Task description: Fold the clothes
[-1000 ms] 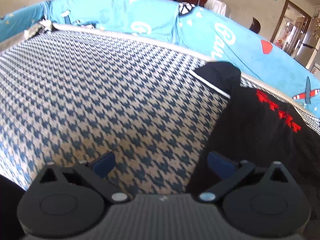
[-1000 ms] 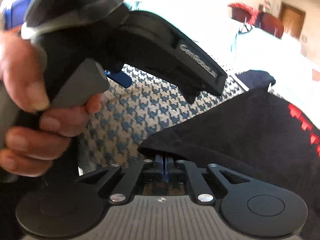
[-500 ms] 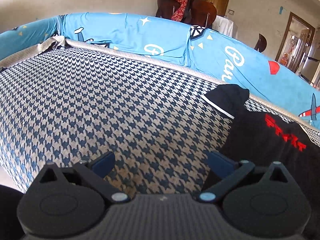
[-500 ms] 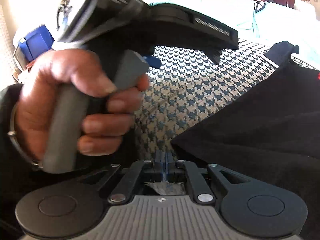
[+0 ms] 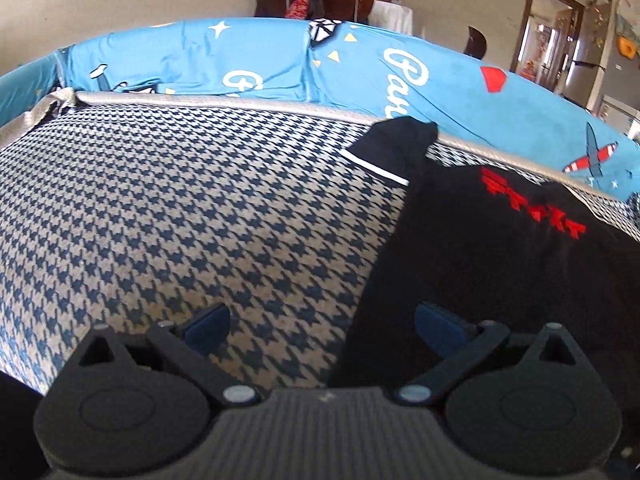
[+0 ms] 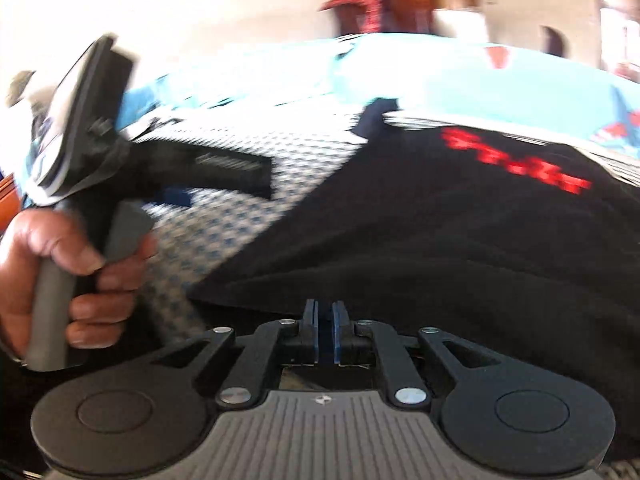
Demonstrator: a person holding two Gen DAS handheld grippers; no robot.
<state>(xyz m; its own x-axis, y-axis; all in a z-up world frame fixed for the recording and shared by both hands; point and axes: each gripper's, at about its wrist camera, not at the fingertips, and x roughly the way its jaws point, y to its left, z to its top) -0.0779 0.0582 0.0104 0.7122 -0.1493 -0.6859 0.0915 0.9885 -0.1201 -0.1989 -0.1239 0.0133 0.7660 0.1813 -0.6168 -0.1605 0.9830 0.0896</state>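
Because my right claw (image 6: pixel 324 322) is pinched almost shut at the near hem of the black shirt (image 6: pixel 440 240), and the blur keeps me from telling whether cloth is truly caught between the pads, a pull could let the hem slip free and leave the fold undone. My left claw (image 5: pixel 320 320) hangs wide open and holding nothing above the shirt's left edge where it meets the houndstooth cover (image 5: pixel 180 200), the shirt lying spread to the right with its sleeve (image 5: pixel 392 148) near the blue sheet (image 5: pixel 260 56). If I drag on one corner alone, I judge the shirt will skew and bunch rather than fold square.
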